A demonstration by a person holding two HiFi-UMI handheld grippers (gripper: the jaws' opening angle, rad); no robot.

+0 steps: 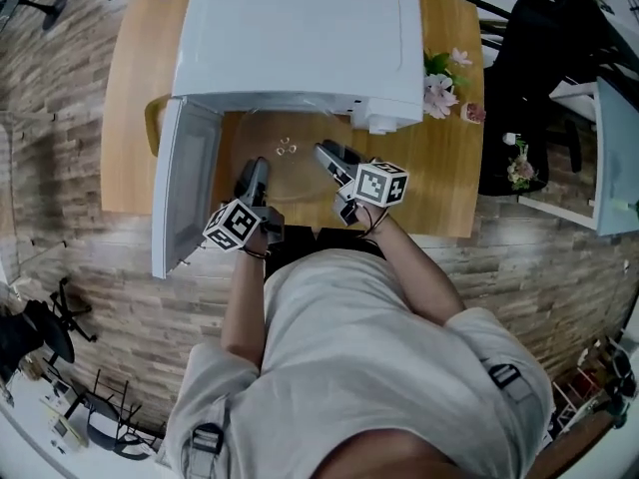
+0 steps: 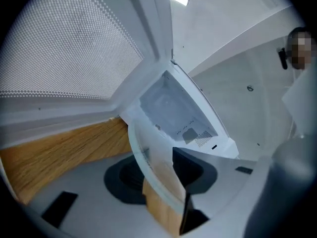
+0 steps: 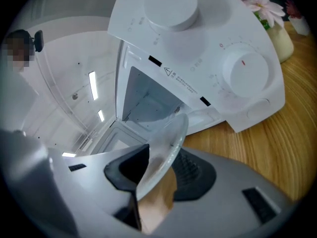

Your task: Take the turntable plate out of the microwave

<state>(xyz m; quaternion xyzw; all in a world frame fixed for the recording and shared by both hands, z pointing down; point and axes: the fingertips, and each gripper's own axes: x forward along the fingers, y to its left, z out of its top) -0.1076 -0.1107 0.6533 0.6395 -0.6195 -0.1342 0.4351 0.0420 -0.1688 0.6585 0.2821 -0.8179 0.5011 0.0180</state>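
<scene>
The clear glass turntable plate (image 1: 290, 168) hangs in front of the white microwave's (image 1: 300, 38) open cavity, above the wooden table (image 1: 449, 173). My left gripper (image 1: 256, 174) is shut on the plate's left rim, and my right gripper (image 1: 330, 158) is shut on its right rim. In the left gripper view the plate's edge (image 2: 151, 162) runs between the dark pads of the left gripper (image 2: 163, 175), with the lit cavity (image 2: 173, 113) beyond. In the right gripper view the rim (image 3: 166, 150) sits in the right gripper (image 3: 153, 175), below the microwave's two dials.
The microwave door (image 1: 185, 183) stands open to the left, close beside my left gripper. Pink flowers in a small pot (image 1: 439, 83) sit right of the microwave. Dark chairs stand past the table's right end.
</scene>
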